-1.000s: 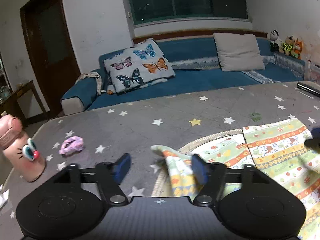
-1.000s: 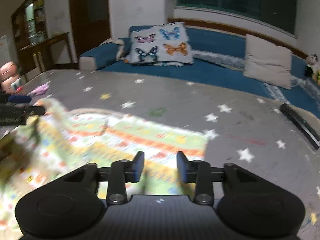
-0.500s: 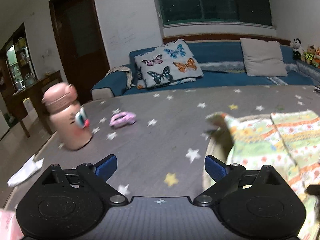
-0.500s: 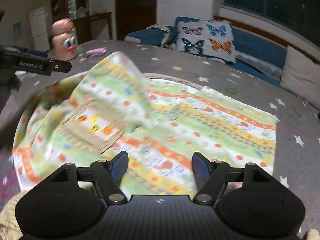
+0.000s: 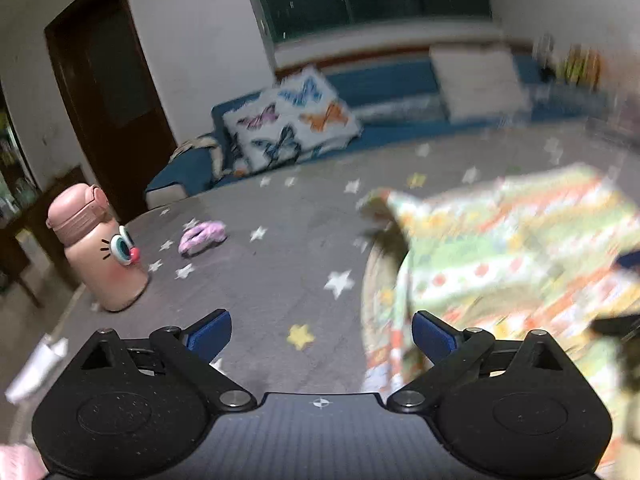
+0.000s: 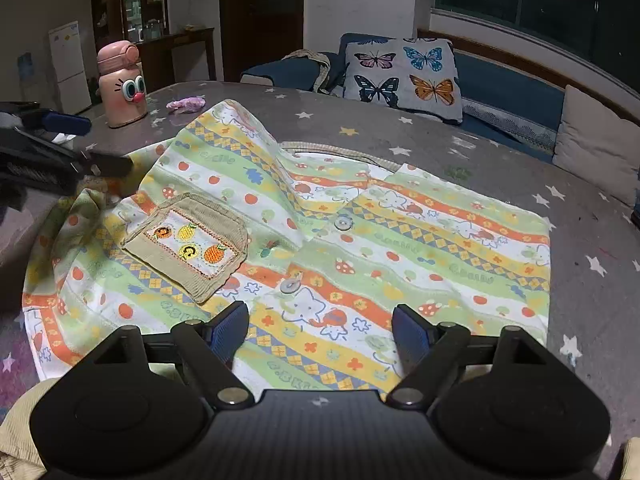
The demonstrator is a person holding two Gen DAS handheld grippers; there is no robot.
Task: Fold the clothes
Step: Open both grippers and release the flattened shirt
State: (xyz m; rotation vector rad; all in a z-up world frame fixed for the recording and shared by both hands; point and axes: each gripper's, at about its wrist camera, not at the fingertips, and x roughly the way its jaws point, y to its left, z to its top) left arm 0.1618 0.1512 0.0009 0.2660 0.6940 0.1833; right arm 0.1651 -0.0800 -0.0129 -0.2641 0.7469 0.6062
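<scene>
A child's shirt [image 6: 360,264] in green, yellow and orange stripes lies spread on the grey star-print table cover [image 6: 400,136], with a beige fruit pocket [image 6: 188,246] facing up. My right gripper [image 6: 320,332] hovers over the shirt's near hem; its jaws are opening and press on nothing. My left gripper [image 5: 320,334] is off the shirt's left edge [image 5: 400,280], over bare cover, and its jaws are opening too with nothing between them. It also shows as a dark shape, the left gripper [image 6: 60,152], at the left of the right wrist view. The left wrist view is blurred.
A pink bottle with cartoon eyes [image 5: 98,248] stands at the table's left, and a purple scrunchie [image 5: 202,236] lies beside it. White paper [image 5: 36,364] sits at the left edge. Behind are a blue sofa [image 6: 508,88] and a butterfly pillow [image 6: 404,72]. Beige cloth [image 6: 16,432] lies at the near left.
My left gripper let go of the shirt's corner and drew away to the left, jaws widening. My right gripper opened and pulled back, and the shirt now lies spread out.
</scene>
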